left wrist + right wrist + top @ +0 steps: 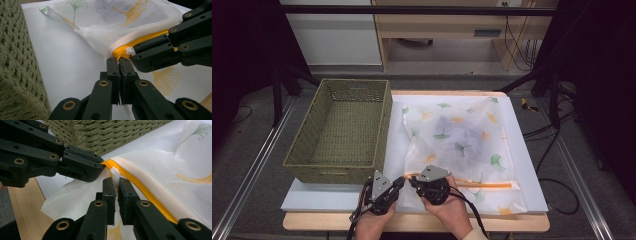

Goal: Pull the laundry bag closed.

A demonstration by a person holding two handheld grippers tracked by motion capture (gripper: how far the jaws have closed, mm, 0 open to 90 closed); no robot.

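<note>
A white mesh bag [457, 135] printed with ginkgo leaves lies on the white board, with dark clothing showing faintly inside. Its orange zipper [484, 185] runs along the near edge. My left gripper [119, 61] is shut on the bag's corner at the zipper's end [119, 53]. My right gripper [116, 181] faces it tip to tip, its jaws closed on the small white zipper pull [114, 172]. From above, the left gripper [401, 181] and the right gripper [411, 180] meet at the bag's near left corner, a hand behind each.
A green woven basket [337, 172] stands empty just left of the bag, its wall [112, 132] close behind the grippers. The white board [327, 197] rests on a wooden table, whose front edge [512, 222] is near the hands. Cables trail from both grippers.
</note>
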